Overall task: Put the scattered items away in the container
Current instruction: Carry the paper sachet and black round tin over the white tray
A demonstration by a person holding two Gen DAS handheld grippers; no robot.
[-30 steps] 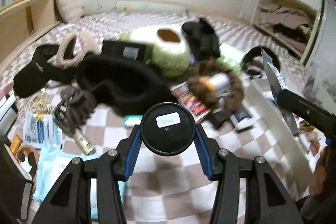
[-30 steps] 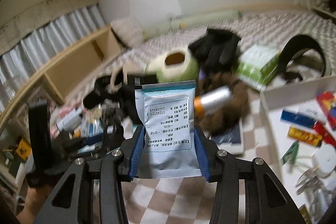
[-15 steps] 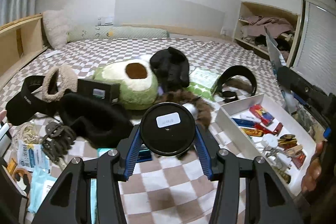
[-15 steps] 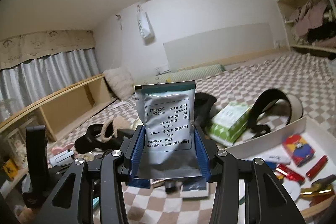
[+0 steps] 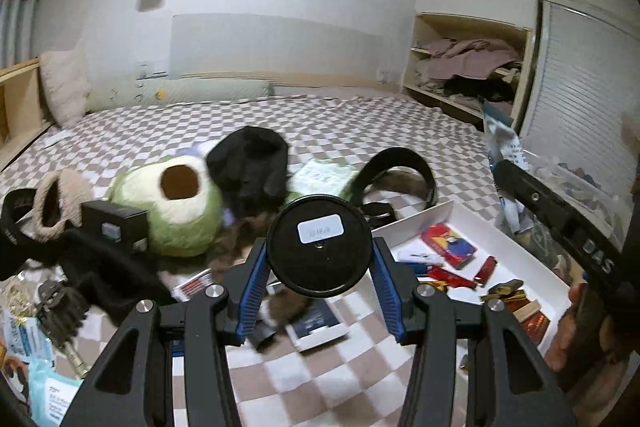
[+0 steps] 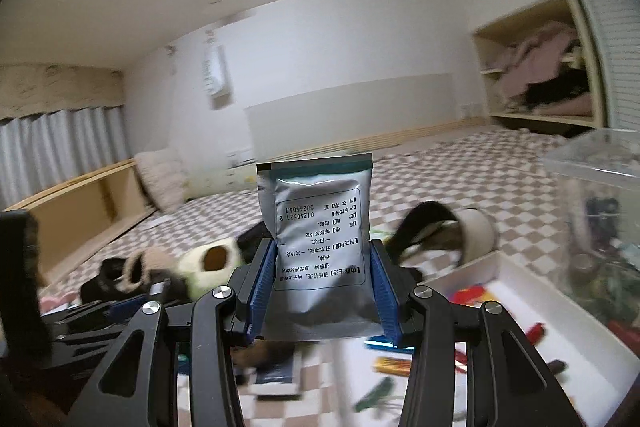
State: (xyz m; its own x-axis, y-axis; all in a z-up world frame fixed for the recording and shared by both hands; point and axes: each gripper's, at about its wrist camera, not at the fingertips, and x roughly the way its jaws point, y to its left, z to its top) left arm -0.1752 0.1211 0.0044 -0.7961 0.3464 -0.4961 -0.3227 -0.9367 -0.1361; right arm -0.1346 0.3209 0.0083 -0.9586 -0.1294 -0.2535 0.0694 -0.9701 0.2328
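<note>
My left gripper [image 5: 319, 261] is shut on a round black jar [image 5: 319, 245] with a white label, held above the checked bedspread. A silver-grey foil sachet [image 6: 318, 247] with printed text stands upright between the blue pads of my right gripper [image 6: 318, 291], which is shut on it. The white tray [image 5: 532, 259] with small red and blue items lies to the right in the left wrist view, and the tray [image 6: 576, 315] shows at lower right in the right wrist view. The right gripper with its sachet [image 5: 505, 147] appears at the right edge of the left view.
Scattered on the bed are a green avocado plush [image 5: 172, 203], a black cloth [image 5: 248, 163], a black headband [image 5: 404, 171], a small black box [image 5: 114, 223] and blue packets [image 5: 48, 391]. A clear plastic bin [image 6: 600, 203] stands at the right. Shelves with clothes [image 5: 468, 67] line the far wall.
Both grippers have risen and swung right with their loads held. The tray has come into view; the right view now shows more wall and ceiling.
</note>
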